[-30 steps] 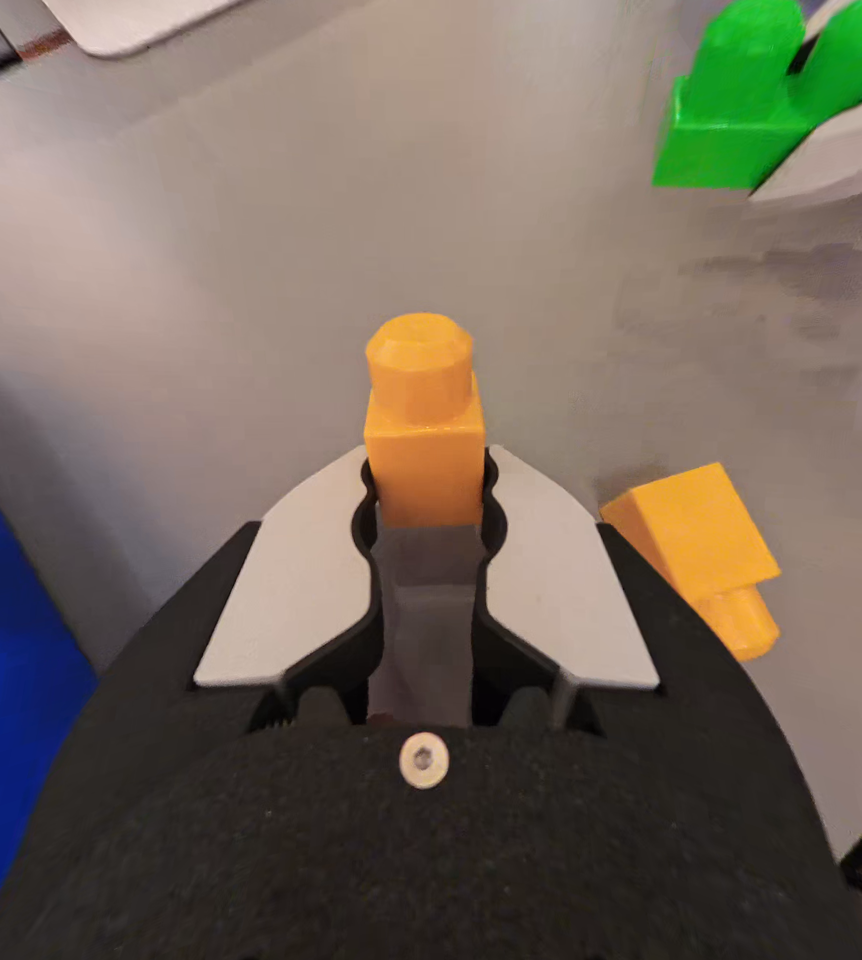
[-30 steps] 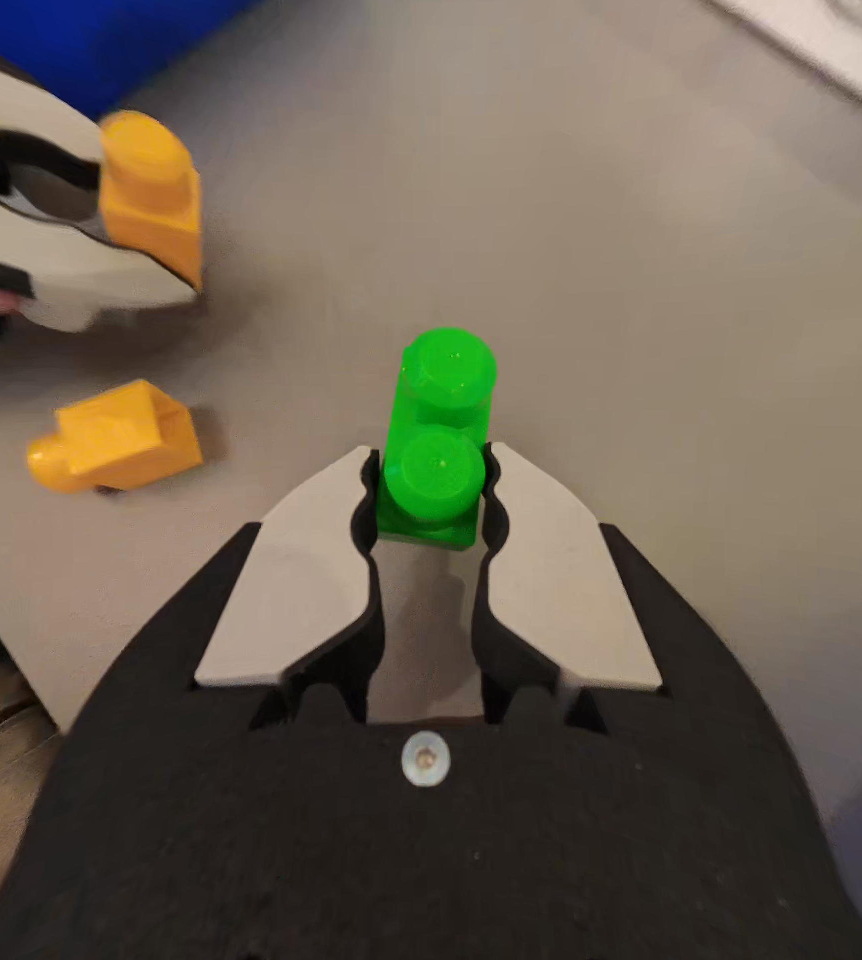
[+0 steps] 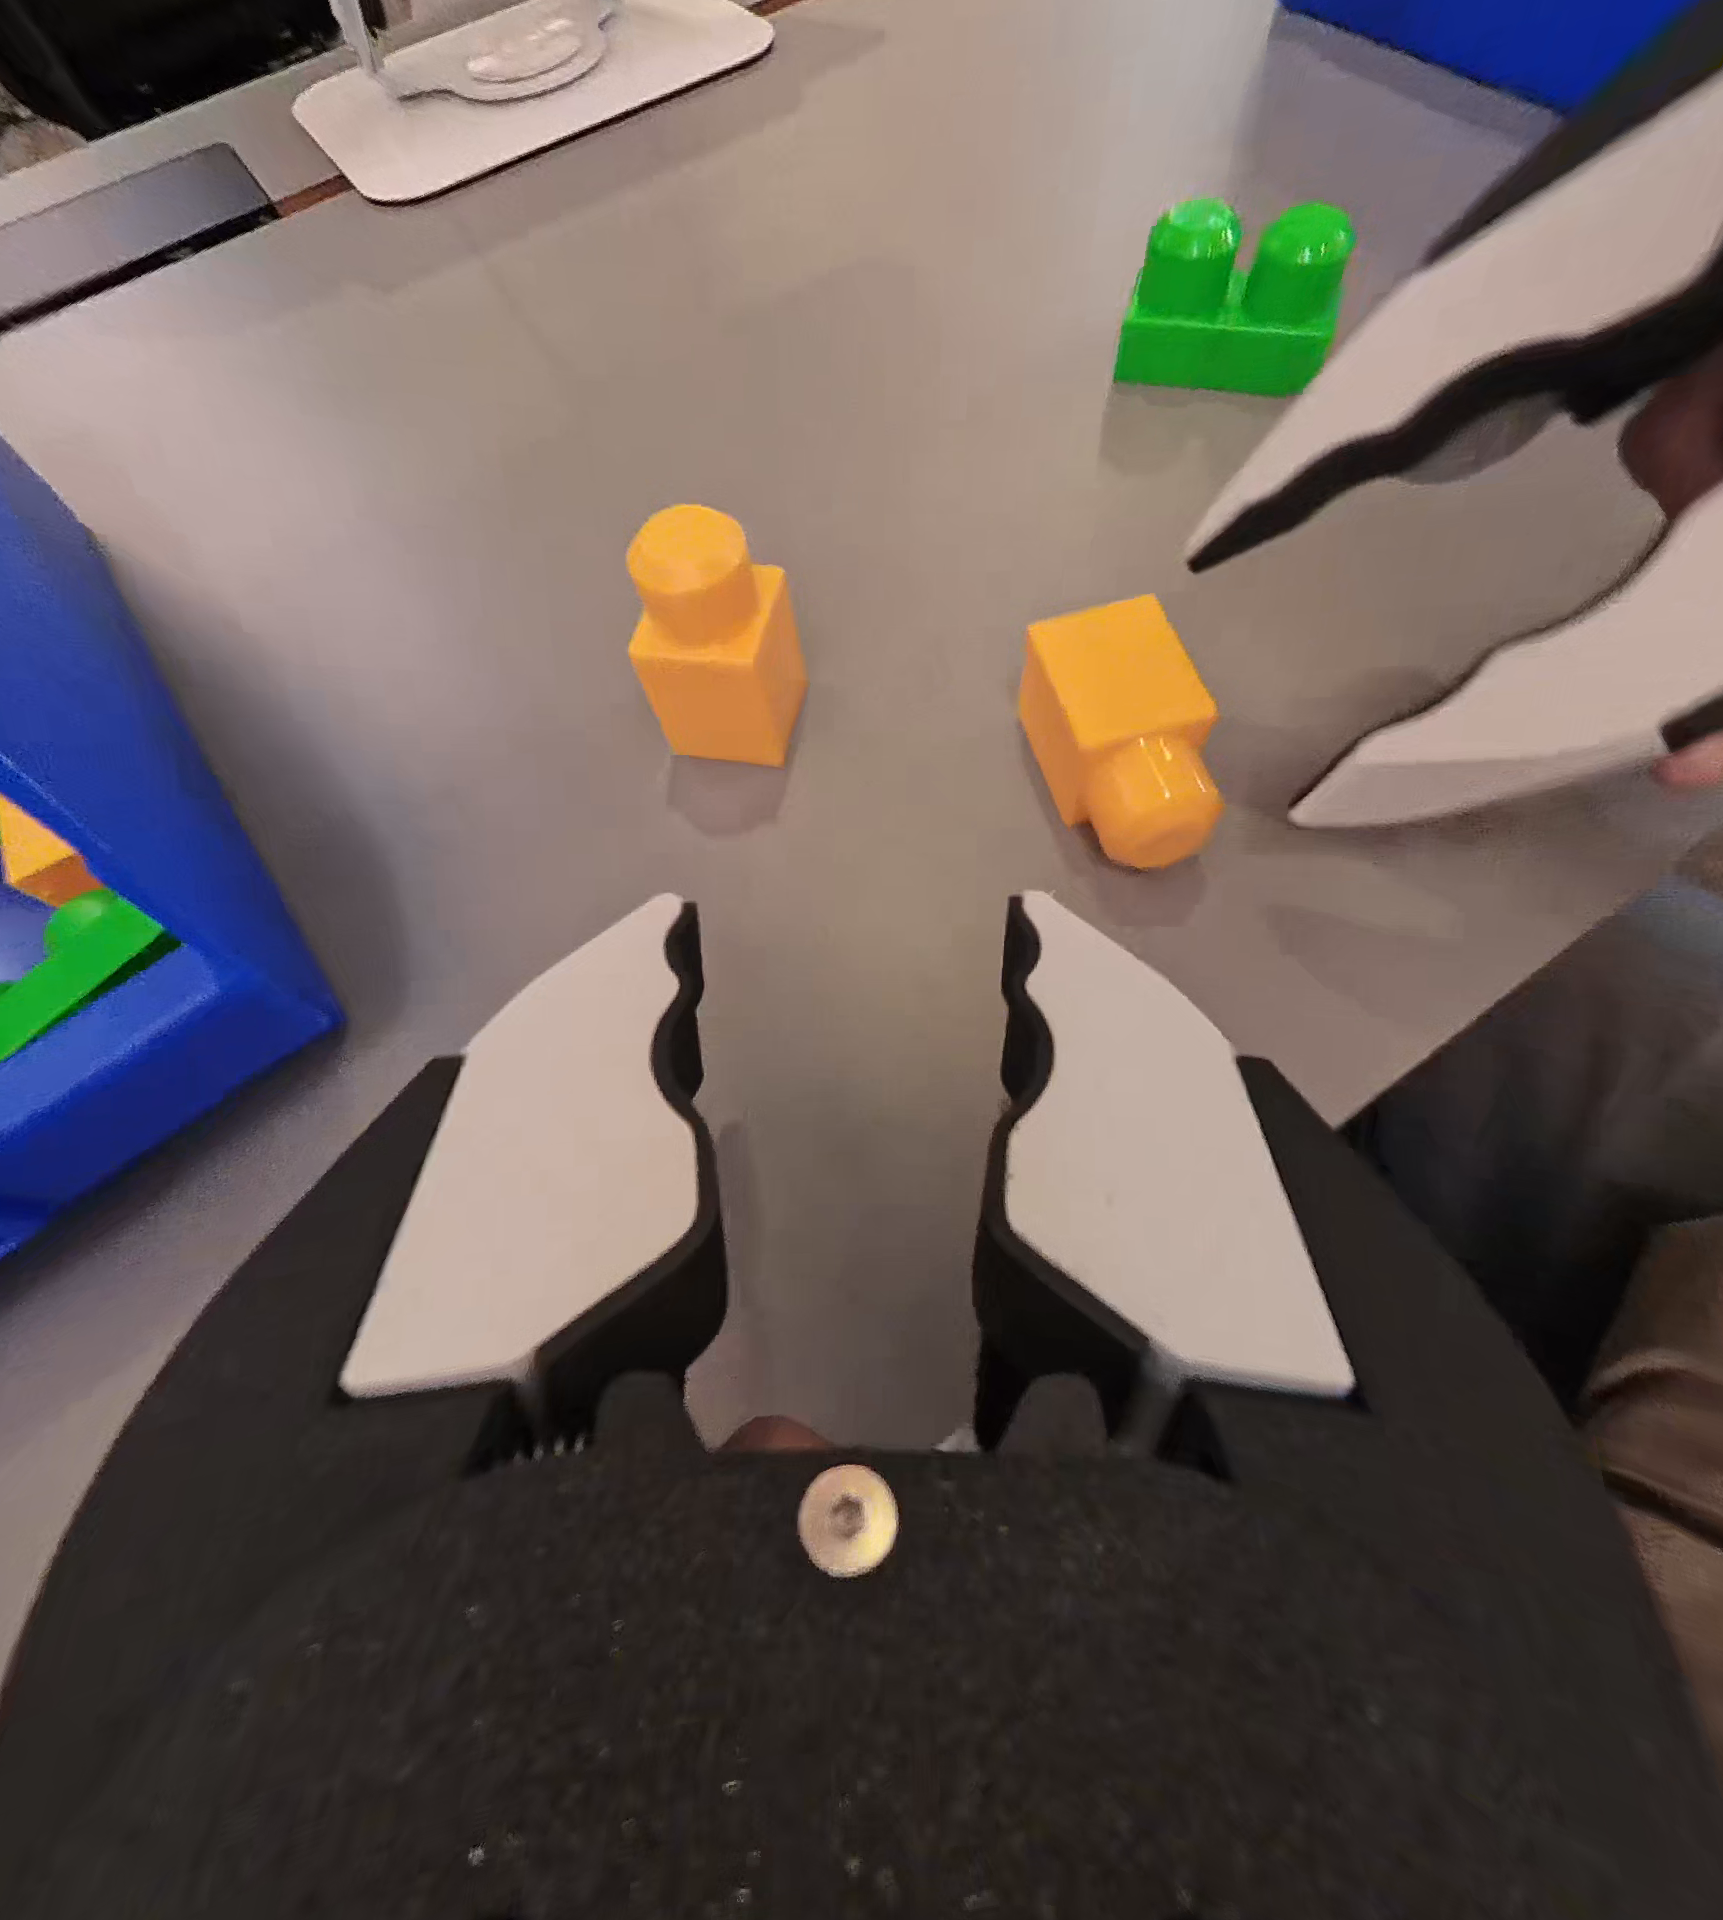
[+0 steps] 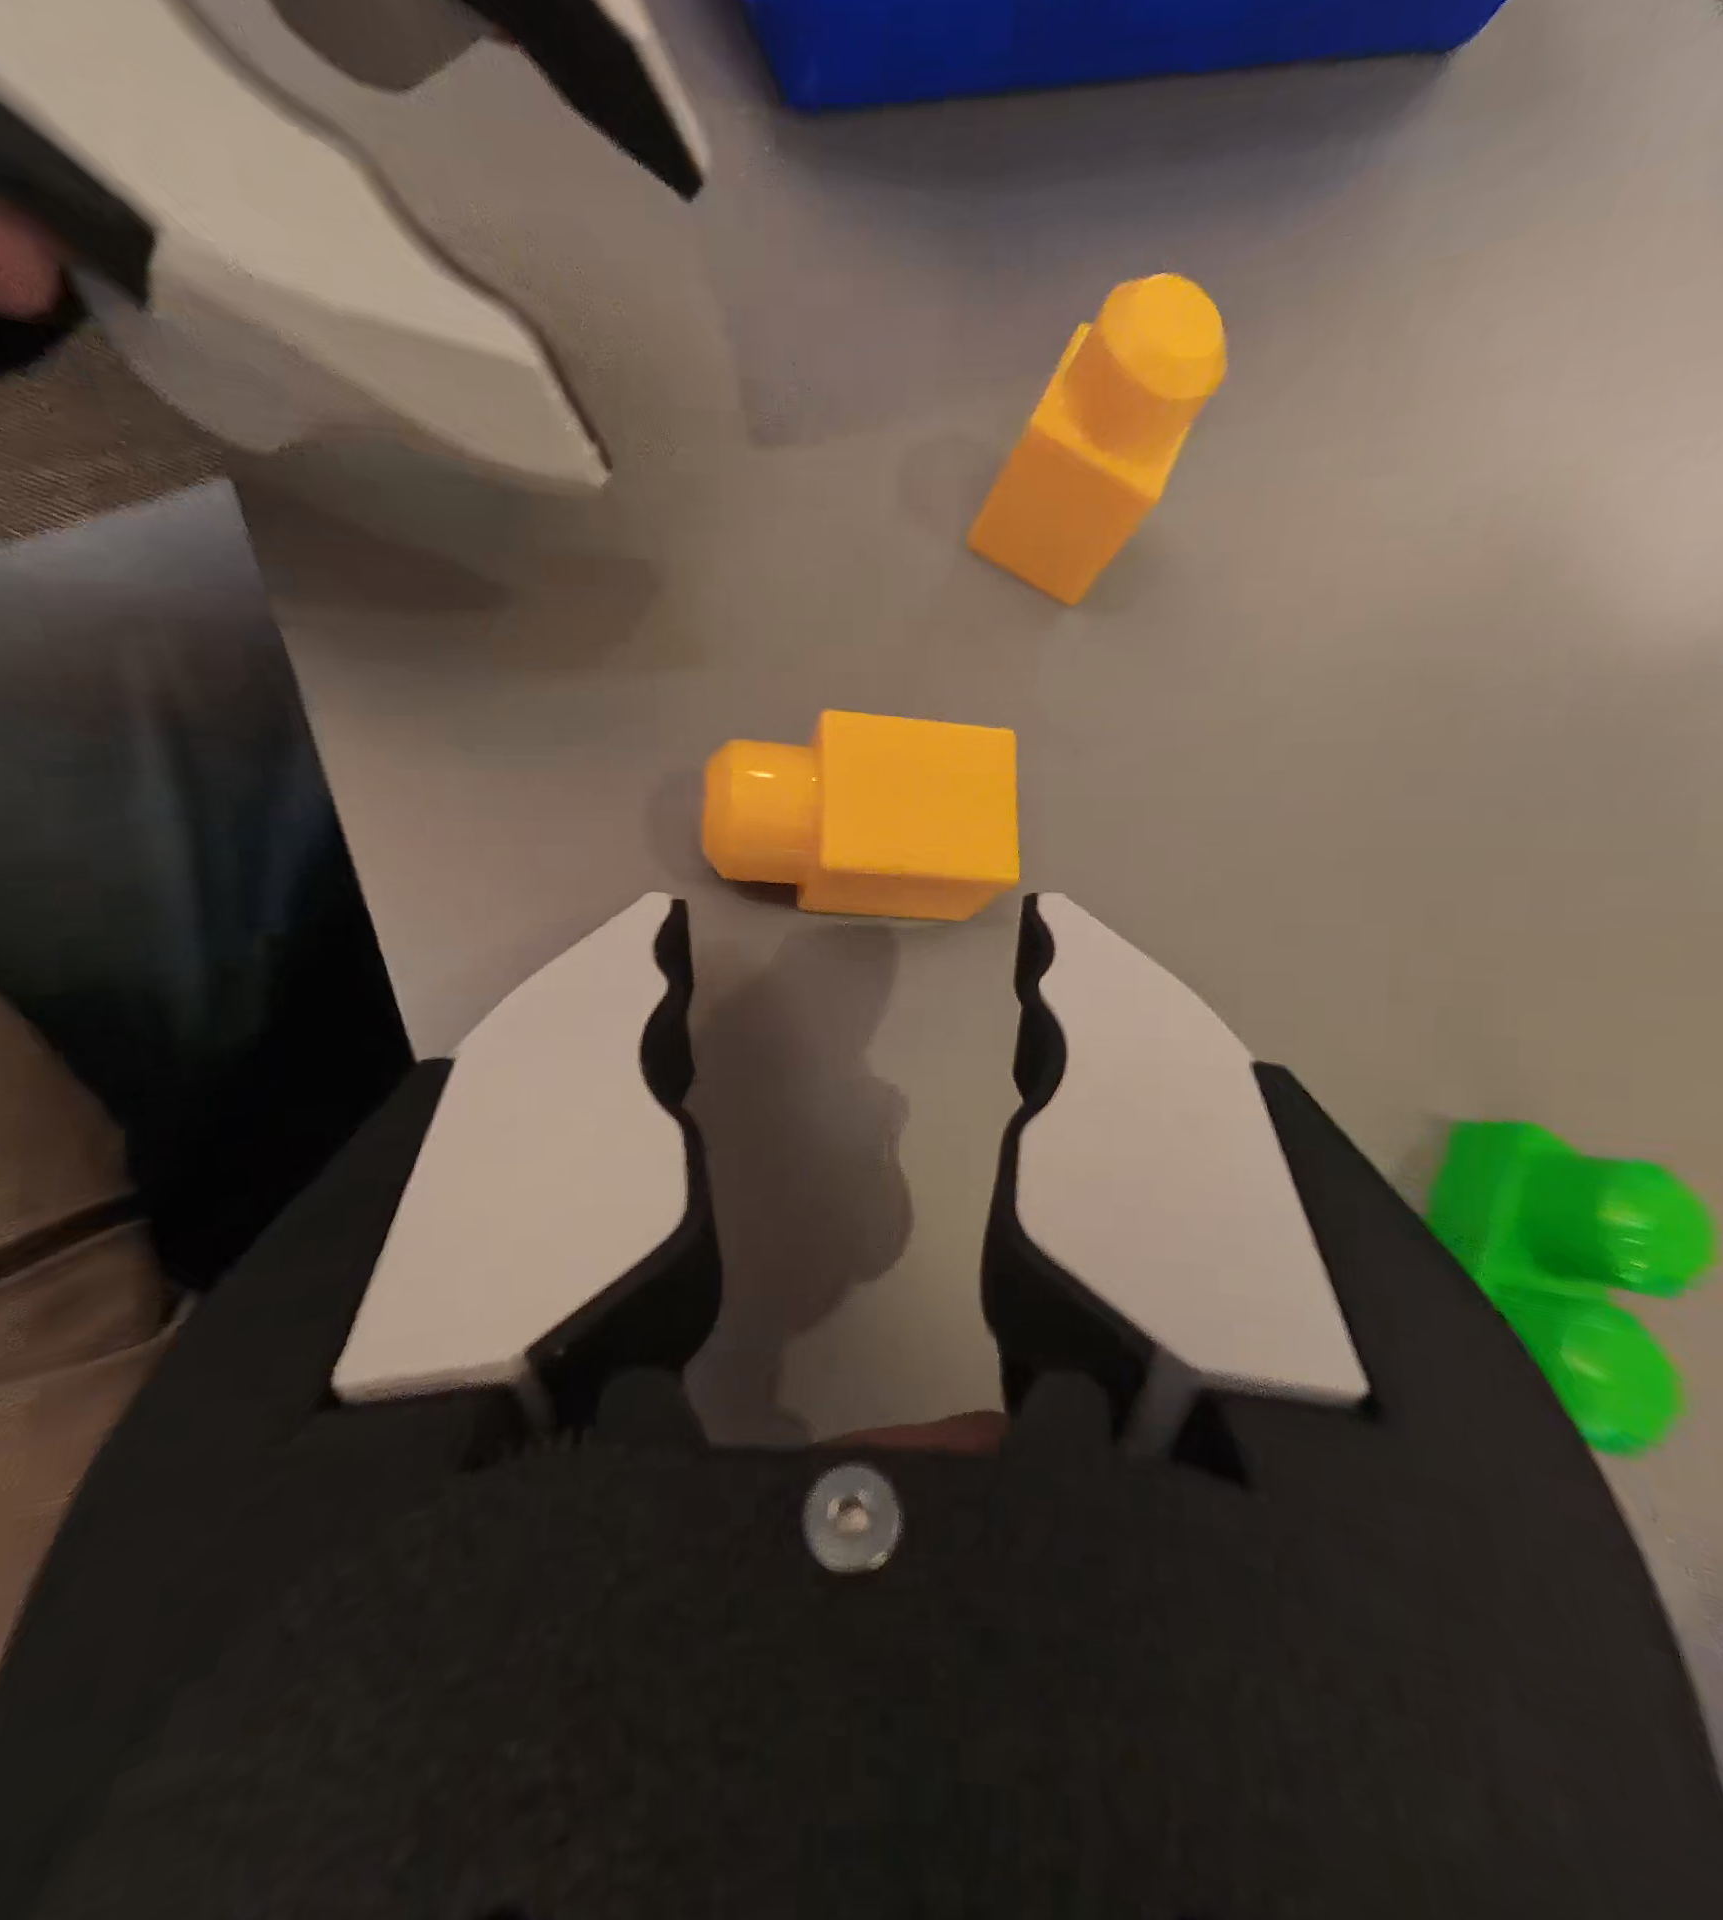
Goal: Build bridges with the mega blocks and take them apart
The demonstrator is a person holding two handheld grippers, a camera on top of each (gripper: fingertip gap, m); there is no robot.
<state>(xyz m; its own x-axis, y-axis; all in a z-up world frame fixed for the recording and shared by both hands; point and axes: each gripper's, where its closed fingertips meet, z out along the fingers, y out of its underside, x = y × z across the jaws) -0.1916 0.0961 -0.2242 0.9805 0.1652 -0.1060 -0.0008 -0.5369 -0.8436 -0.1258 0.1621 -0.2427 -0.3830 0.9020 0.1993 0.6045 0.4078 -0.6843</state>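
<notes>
An orange one-stud block (image 3: 717, 644) stands upright on the grey table; it also shows in the right wrist view (image 4: 1096, 436). A second orange block (image 3: 1117, 722) lies on its side, also in the right wrist view (image 4: 878, 816). A green two-stud block (image 3: 1231, 301) stands farther back, also at the right edge of the right wrist view (image 4: 1563, 1268). My left gripper (image 3: 846, 909) is open and empty, short of both orange blocks. My right gripper (image 4: 852, 914) is open and empty, just short of the lying orange block; it also shows in the left wrist view (image 3: 1241, 691).
A blue bin (image 3: 57, 831) holding green and orange blocks stands at the left; it also shows at the far edge of the right wrist view (image 4: 1096, 52). A white mat (image 3: 524, 114) with a clear glass vessel lies at the far edge. The table's edge runs at the right (image 3: 1522, 977).
Both grippers have let go: the left set the orange block upright on the table, the right set the green block down. Both have opened and pulled back.
</notes>
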